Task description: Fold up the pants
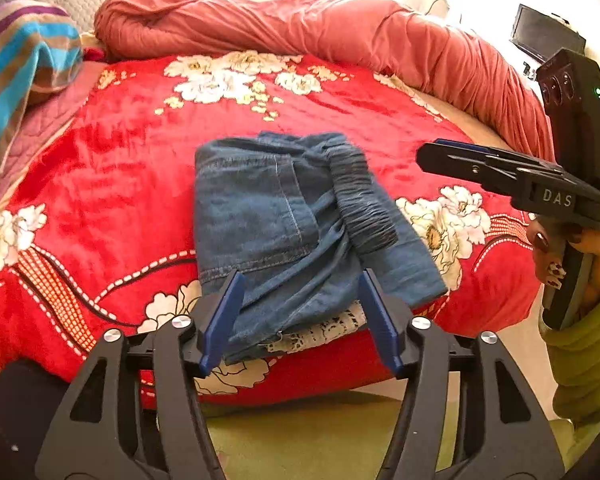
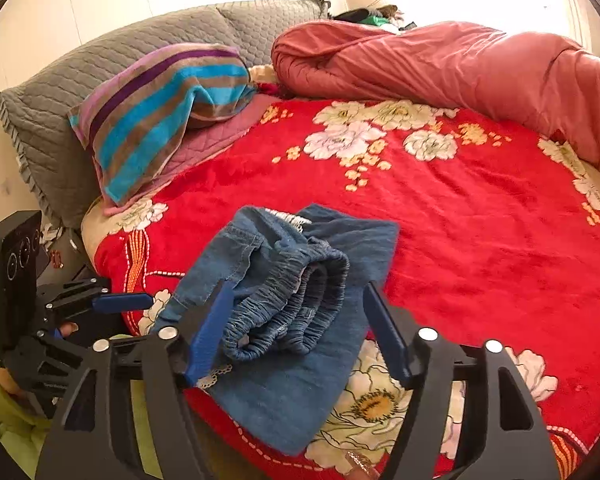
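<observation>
- Grippers first: left gripper [image 1: 300, 320] has its blue pads spread apart, nothing pinched; folded pants [image 1: 296, 216] sit just beyond the tips.
- Right gripper [image 2: 300, 332] also released, jaws wide, gathered waistband [image 2: 292, 304] between the fingers but pads not pressing it.
- Writing: "DAS" in pale letters on the right gripper's black body, seen from the left wrist view. Small print on the left gripper's body in the right wrist view is too blurred to read.
- Pants: blue denim, folded into a compact bundle near the bed's front edge; ribbed elastic waistband on top, stitched pocket visible, bit of white lace trim [image 1: 324, 330] poking out underneath.
- Underneath: plush red blanket [image 1: 112, 168] with white flower print.
- Behind: rumpled salmon quilt [image 1: 300, 28], striped towel [image 2: 160, 116], grey quilted pillow [image 2: 60, 92].
- Hand [image 1: 560, 252] on the right gripper partly cut off, patterned nails, green sleeve [image 1: 588, 356].
</observation>
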{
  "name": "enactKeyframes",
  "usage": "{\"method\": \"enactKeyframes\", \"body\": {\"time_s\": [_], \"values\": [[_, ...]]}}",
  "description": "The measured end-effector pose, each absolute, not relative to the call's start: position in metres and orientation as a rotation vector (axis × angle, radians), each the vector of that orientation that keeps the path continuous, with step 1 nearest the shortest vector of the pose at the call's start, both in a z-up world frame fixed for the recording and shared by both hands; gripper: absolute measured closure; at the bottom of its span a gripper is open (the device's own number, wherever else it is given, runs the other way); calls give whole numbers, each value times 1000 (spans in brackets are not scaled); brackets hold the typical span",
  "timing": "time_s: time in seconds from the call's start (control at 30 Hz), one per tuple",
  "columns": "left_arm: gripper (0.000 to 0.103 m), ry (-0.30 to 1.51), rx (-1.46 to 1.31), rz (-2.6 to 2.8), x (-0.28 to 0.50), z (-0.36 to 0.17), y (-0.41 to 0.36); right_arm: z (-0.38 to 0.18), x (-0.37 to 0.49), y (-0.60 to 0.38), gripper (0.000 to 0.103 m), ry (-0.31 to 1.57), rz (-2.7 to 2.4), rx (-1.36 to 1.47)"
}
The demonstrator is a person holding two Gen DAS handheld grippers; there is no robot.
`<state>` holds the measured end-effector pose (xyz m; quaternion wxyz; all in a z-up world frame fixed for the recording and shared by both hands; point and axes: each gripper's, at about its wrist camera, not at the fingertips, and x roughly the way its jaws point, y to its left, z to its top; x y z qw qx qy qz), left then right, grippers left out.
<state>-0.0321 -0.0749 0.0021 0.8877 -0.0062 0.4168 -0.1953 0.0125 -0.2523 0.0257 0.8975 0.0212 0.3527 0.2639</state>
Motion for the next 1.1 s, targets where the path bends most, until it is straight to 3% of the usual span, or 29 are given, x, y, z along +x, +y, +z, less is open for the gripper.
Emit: {"method": "enactKeyframes", "body": {"time_s": [0.07,0.27,0.5,0.57,0.77,1.1], "values": [[45,856,-10,-404,-34,6,-75,30,9,-255,26,714,540,43],[27,814,8,-388,-38,16,-75,42,1,-265,18,674,514,33],[10,786,14,-362,-41,23,-73,47,-3,-274,14,651,488,36],[10,779,11,-352,-41,25,-71,49,-4,-276,8,644,477,30],[10,766,-7,-317,-39,28,-64,49,-6,-280,5,631,449,19],[10,750,-30,-264,-37,31,-51,44,-9,-294,5,645,417,36]]}}
